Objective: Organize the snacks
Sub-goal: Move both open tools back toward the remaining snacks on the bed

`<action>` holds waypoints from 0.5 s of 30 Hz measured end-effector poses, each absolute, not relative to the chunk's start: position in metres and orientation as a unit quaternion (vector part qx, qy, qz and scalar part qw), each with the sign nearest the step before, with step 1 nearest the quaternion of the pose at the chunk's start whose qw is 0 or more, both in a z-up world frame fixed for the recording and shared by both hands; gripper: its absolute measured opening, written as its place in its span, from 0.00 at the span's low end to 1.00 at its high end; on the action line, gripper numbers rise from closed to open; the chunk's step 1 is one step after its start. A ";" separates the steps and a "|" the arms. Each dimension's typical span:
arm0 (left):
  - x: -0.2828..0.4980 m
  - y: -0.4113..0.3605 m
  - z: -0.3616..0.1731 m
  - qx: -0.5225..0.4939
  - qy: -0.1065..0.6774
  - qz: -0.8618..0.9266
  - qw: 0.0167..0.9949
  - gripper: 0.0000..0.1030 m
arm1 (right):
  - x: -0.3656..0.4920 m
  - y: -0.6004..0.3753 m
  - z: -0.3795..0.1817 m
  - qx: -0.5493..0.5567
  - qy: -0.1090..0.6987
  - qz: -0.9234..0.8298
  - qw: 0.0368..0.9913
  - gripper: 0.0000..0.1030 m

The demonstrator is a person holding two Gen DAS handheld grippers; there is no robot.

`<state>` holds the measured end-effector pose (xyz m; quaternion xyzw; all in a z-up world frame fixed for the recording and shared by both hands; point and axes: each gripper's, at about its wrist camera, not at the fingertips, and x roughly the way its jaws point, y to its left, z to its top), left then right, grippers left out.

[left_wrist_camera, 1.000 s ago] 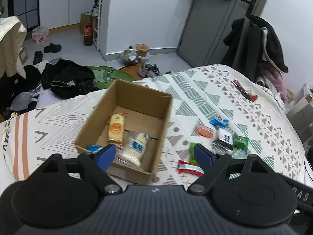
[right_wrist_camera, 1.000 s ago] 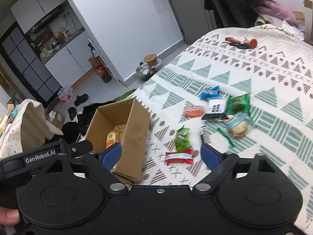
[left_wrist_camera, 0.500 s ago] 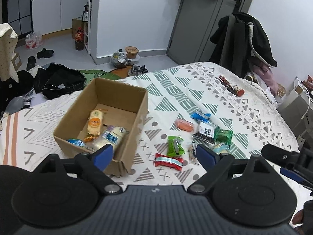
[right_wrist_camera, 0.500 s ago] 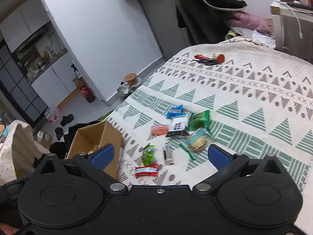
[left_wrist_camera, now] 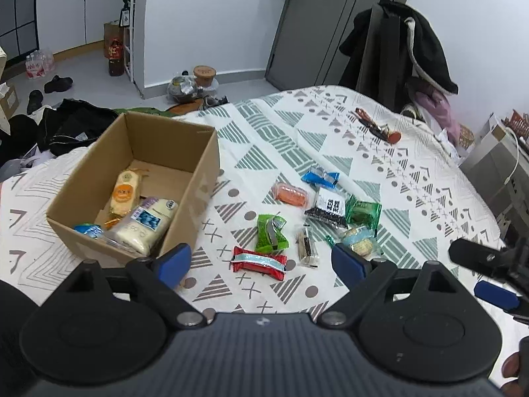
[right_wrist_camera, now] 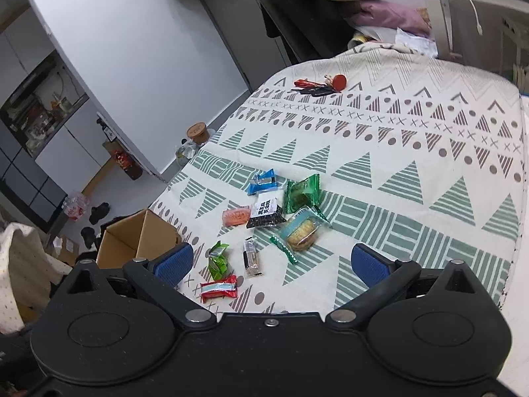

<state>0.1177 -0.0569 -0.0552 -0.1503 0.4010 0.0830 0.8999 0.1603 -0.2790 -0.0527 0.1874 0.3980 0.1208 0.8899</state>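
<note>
An open cardboard box sits on the patterned bedspread and holds three wrapped snacks, among them a pale bread pack. Right of it lie several loose snacks: a red bar, a green pack, an orange pack, a black-and-white pack and a biscuit pack. My left gripper hangs open above the red bar. My right gripper is open too, above the pile, and both hold nothing.
Keys with a red tag lie further back on the bed. Beyond the bed are a grey door, a dark coat on a chair, clothes and shoes on the floor, and a jar.
Both grippers have swung right, away from the box and toward the loose snacks. Both stayed open. The right gripper now shows at the right edge of the left wrist view.
</note>
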 end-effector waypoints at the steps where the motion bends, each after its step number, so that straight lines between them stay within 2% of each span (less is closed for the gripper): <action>1: 0.120 -0.058 -0.057 -0.149 0.402 0.081 0.900 0.88 | 0.162 -0.281 -0.053 0.196 0.399 0.120 0.888 1.00; 6: 0.130 -0.060 -0.069 -0.155 0.404 0.075 0.899 0.87 | 0.171 -0.288 -0.062 0.230 0.405 0.122 0.876 0.97; 11: 0.144 -0.063 -0.086 -0.167 0.416 0.069 0.891 0.84 | 0.182 -0.288 -0.079 0.243 0.430 0.114 0.862 0.84; 15: 0.154 -0.064 -0.102 -0.177 0.430 0.069 0.882 0.76 | 0.191 -0.288 -0.089 0.253 0.441 0.107 0.854 0.83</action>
